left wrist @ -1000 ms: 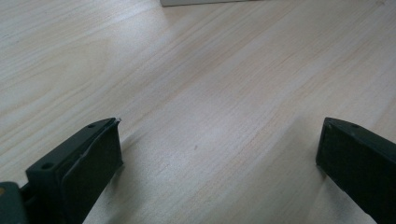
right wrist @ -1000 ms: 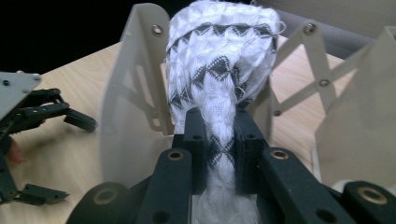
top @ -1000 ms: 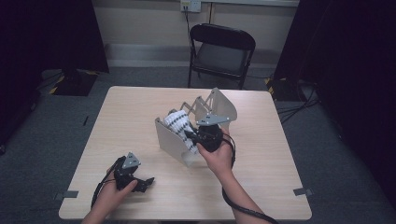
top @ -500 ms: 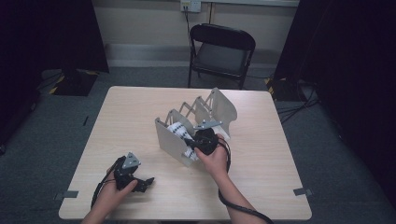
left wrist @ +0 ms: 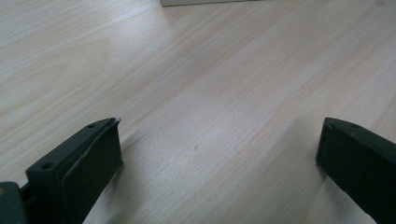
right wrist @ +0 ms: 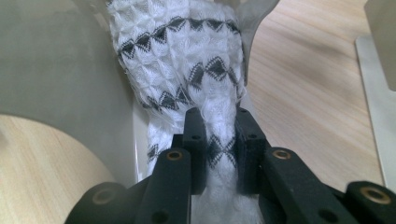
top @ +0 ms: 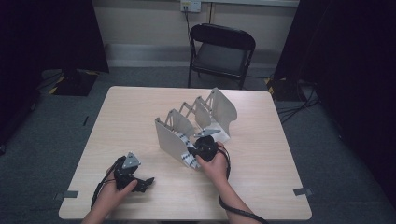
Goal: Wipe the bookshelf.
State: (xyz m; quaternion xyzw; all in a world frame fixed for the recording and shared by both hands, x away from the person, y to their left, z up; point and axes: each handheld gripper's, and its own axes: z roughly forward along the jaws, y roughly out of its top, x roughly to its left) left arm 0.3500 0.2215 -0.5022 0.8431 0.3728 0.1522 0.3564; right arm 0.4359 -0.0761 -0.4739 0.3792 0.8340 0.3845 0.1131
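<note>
I have the right gripper (right wrist: 218,140) with its fingers clamped on the white patterned cloth (right wrist: 187,70) in the front slot of the grey rack (top: 170,140), while my left gripper (top: 140,181) rests on the tabletop (top: 261,186), fingers wide apart.

I see a pale wooden desk (top: 140,112) carrying a grey divider rack (top: 196,123) near its middle, running from the near left to the far right, with a white patterned cloth (top: 189,156) resting in the rack's nearest slot
</note>
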